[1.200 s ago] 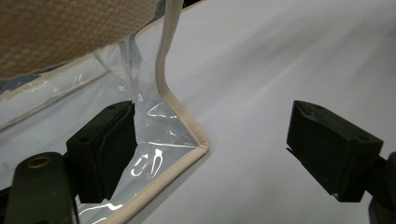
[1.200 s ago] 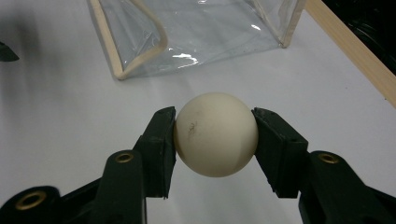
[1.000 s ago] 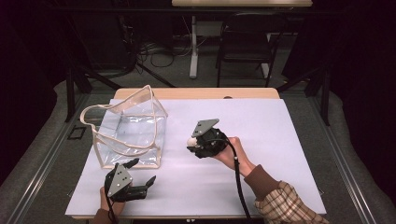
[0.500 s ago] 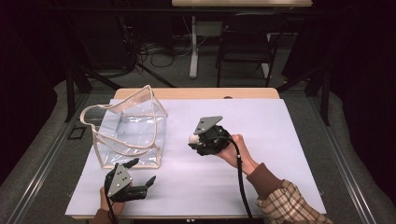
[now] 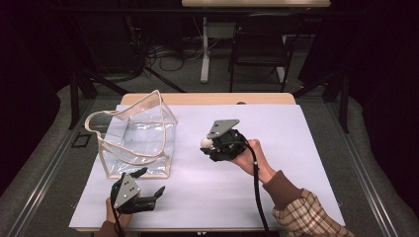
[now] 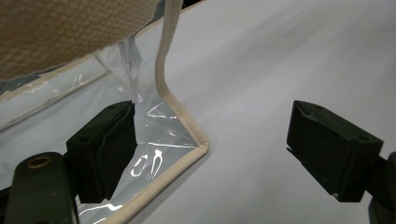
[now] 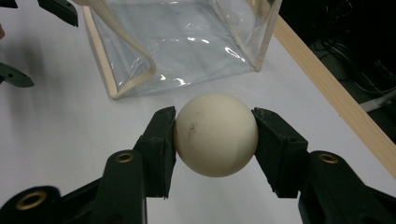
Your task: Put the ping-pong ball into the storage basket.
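Little has moved since a second ago: the right hand has edged a touch toward the far side of the table, away from the clear plastic tote bag with cream fabric trim and handles, and the left hand has kept its place.

That right hand comes in from the near right corner, its plaid sleeve with a brown cuff low in the high view, the wrist bent so that the right gripper points across the white table cover toward the bag, well apart from it. Its two black jaws are clamped on a cream-white smooth ball, one pad pressed to each side, and the ball hangs clear above the cover, with the bag's open mouth beyond it in the right gripper view.

The left hand sits low at the near edge of the cover, just below the bag's near corner. The left gripper lies almost level and points along the near side of the bag. Its jaws stand wide apart and hold nothing; in the left gripper view one jaw lies right against the clear wall by the bag's trimmed bottom corner, the other well out over bare cover
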